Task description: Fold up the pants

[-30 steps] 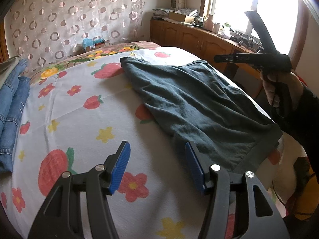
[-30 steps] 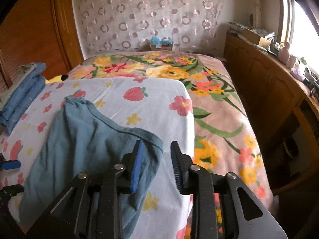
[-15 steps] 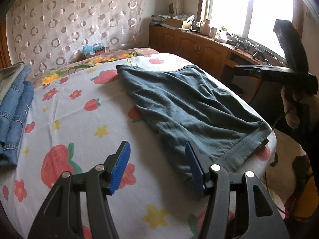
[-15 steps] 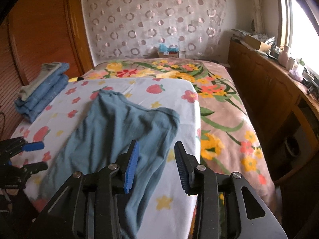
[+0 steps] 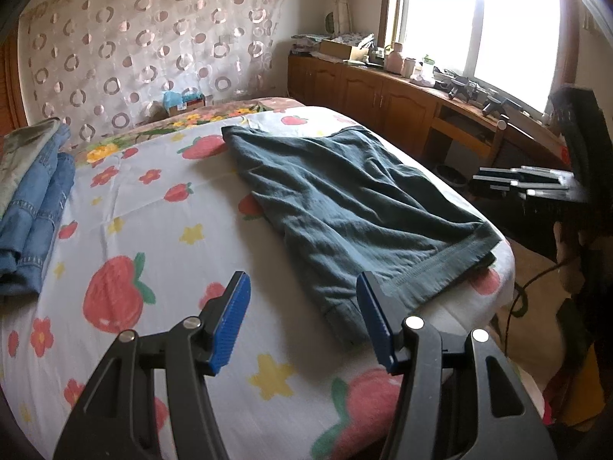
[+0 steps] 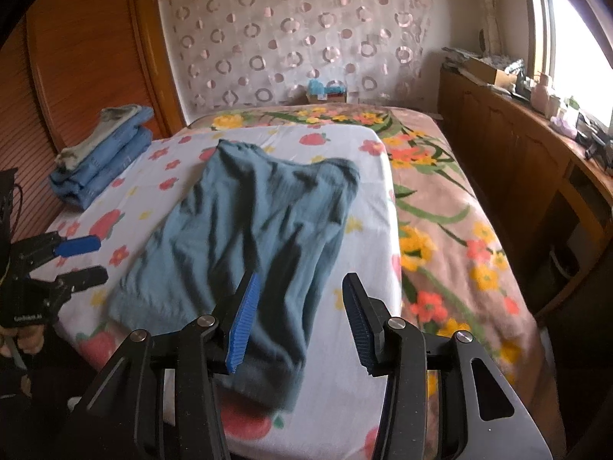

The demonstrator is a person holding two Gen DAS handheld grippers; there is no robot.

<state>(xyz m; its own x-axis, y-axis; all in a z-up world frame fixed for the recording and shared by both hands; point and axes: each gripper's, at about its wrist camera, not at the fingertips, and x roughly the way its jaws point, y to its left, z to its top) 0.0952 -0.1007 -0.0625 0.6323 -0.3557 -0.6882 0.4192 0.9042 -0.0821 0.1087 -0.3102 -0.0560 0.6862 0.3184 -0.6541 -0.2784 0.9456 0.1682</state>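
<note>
Above, both grippers, left gripper [image 5: 302,322] and right gripper [image 6: 299,318], are hovering apart and empty, the right's jaws having just been opening; the rumpled teal knit pants [image 6: 253,230] are overhanging the strawberry-print bedsheet [image 5: 153,230], risking slipping.

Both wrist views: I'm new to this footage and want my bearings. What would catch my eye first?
The dark teal pants lie spread and rumpled across the strawberry-print sheet, reaching its near edge. At the sheet's left edge sits a stack of folded jeans. Both claws are open and hold nothing: the left claw beside the pants' hem, the right claw above it.
</note>
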